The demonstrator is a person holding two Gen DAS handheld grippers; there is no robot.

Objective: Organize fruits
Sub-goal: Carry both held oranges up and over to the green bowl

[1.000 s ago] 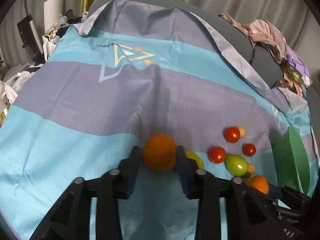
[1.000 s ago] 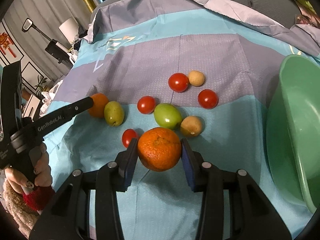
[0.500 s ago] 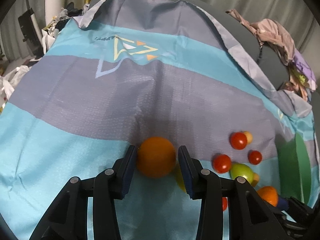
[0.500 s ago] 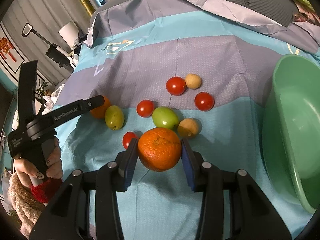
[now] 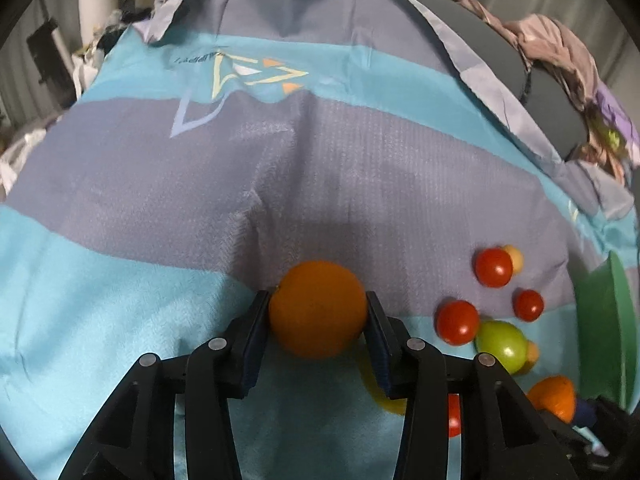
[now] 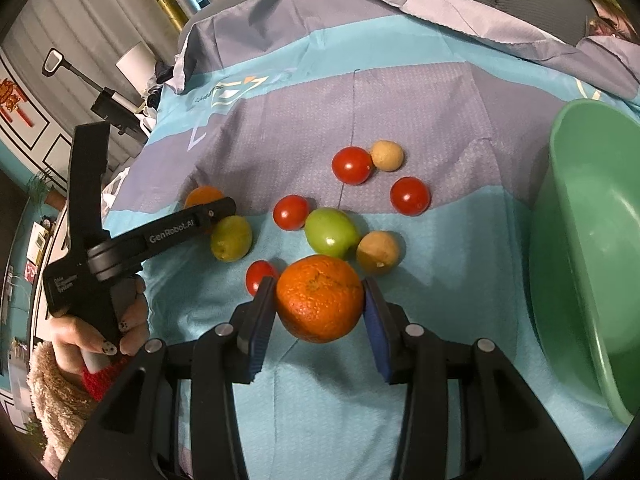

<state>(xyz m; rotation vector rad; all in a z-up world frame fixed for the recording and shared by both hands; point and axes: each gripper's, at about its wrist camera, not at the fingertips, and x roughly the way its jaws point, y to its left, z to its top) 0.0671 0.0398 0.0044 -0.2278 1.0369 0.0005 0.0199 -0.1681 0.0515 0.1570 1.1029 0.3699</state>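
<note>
On my left, the left tool (image 5: 318, 316) has closed fully since a second ago: its pads then stood just off the smooth orange (image 5: 318, 309), and now both press its sides, so I judge that fruit secured and ready to carry. Its skin looks glossy and even, a near-perfect ball on the striped blue and grey cloth (image 5: 280, 168), which is soft and creased. In the right wrist view a matte yellow-green oval fruit (image 6: 231, 238) lies just beside that tool. Toward the middle, shiny red tomatoes such as one (image 6: 291, 212) ring a waxy green fruit (image 6: 331, 232) at 12 o'clock from my right tool (image 6: 319, 298). That tool stays clenched on a pebbled, dimpled orange (image 6: 319, 298), held as before, a dull tan fruit (image 6: 377, 253) at its 1 o'clock. Far right, at 3 o'clock, the smooth green plastic basin (image 6: 560, 240) stands with nothing visible in it, my likely drop point for both.
</note>
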